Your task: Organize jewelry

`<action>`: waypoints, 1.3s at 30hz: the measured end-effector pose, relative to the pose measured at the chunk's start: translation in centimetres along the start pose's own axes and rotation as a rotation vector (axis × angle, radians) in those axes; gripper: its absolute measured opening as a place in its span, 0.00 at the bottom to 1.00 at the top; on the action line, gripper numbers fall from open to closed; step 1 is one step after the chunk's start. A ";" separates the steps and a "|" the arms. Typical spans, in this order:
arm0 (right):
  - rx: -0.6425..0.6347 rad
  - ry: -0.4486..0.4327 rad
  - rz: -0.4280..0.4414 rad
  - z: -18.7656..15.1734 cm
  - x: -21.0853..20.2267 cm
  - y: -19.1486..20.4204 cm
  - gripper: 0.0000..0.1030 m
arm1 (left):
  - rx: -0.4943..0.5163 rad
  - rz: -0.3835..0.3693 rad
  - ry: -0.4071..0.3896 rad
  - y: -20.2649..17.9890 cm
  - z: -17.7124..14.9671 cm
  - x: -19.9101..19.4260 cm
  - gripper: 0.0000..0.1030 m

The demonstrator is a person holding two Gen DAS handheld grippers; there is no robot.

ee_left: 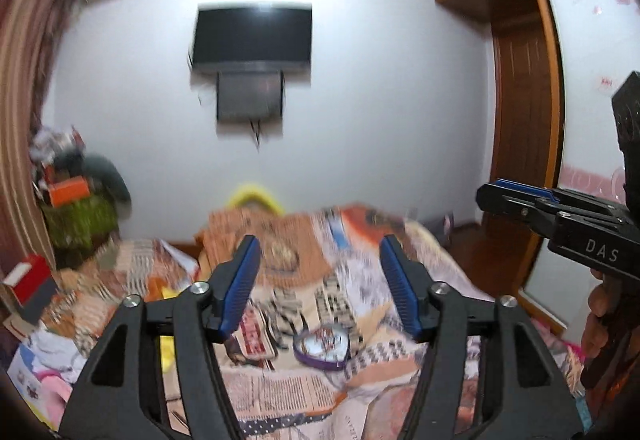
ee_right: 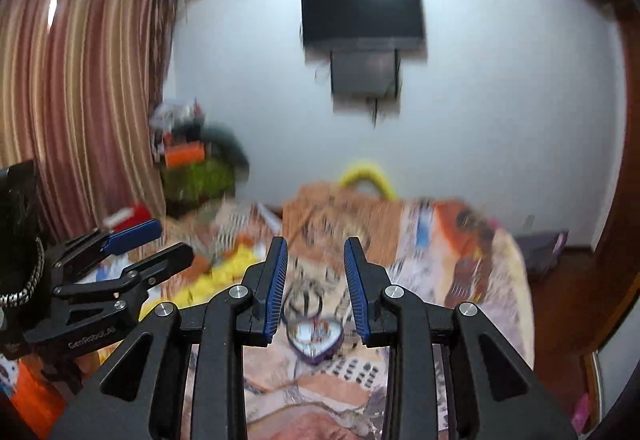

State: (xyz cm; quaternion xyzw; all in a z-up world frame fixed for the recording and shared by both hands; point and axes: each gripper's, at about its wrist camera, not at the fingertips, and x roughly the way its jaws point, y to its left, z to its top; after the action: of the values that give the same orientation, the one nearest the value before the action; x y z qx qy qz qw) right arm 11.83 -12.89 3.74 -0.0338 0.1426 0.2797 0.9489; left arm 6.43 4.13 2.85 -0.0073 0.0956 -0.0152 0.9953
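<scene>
A purple heart-shaped jewelry box (ee_left: 321, 351) lies on the patterned bedspread, lid on, with a picture on top. It also shows in the right wrist view (ee_right: 315, 336). My left gripper (ee_left: 320, 246) is open and empty, held above the bed with the box below and between its blue pads. My right gripper (ee_right: 316, 246) is open and empty, also above the box. Each gripper shows at the edge of the other's view: the right one (ee_left: 486, 195), the left one (ee_right: 172, 240). No loose jewelry is clear in the blur.
The bed (ee_left: 360, 240) carries a folded orange blanket (ee_left: 272, 236) and yellow items (ee_right: 228, 272). A cluttered pile (ee_left: 76, 199) stands at the left by the curtain. A TV (ee_left: 252, 33) hangs on the far wall. A wooden wardrobe (ee_left: 520, 119) is on the right.
</scene>
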 end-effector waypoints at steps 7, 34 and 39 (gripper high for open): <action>-0.016 -0.198 -0.081 -0.2 -6.3 2.9 0.73 | 0.012 0.063 -0.156 -1.6 0.3 -6.2 0.96; 0.002 -0.212 -0.147 -2.2 -7.9 3.2 1.00 | -0.038 0.082 -0.132 -1.6 -0.7 -7.3 1.00; 0.010 -0.202 -0.148 -2.3 -8.0 3.0 1.00 | -0.031 0.085 -0.125 -1.9 -1.0 -7.0 1.00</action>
State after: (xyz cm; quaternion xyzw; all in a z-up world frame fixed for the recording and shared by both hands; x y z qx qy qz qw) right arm 3.22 -14.87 3.89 -0.0113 0.0449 0.2100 0.9766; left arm -0.71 2.47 3.26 -0.0194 0.0338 0.0288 0.9988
